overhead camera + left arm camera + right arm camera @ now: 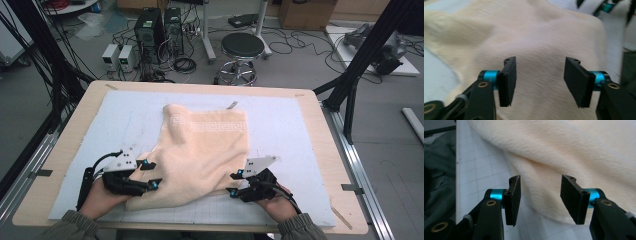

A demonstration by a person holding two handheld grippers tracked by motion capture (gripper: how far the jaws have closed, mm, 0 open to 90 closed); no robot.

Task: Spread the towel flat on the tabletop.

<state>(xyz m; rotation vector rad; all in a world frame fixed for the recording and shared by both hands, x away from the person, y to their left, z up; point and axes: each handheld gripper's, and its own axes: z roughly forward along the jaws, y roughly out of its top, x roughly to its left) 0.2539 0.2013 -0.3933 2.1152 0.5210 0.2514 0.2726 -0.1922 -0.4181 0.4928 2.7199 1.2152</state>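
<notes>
A cream towel lies rumpled on the grid mat, spread from the table's centre toward six o'clock. The left gripper sits at the towel's eight o'clock edge and the right gripper at its four o'clock edge. Both have their jaws parted over the fabric, pinching nothing.

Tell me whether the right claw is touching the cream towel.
Cannot tell. In the right gripper view the right claw stands open with the towel beyond its jaws, but neither contact nor a gap shows plainly.
</notes>
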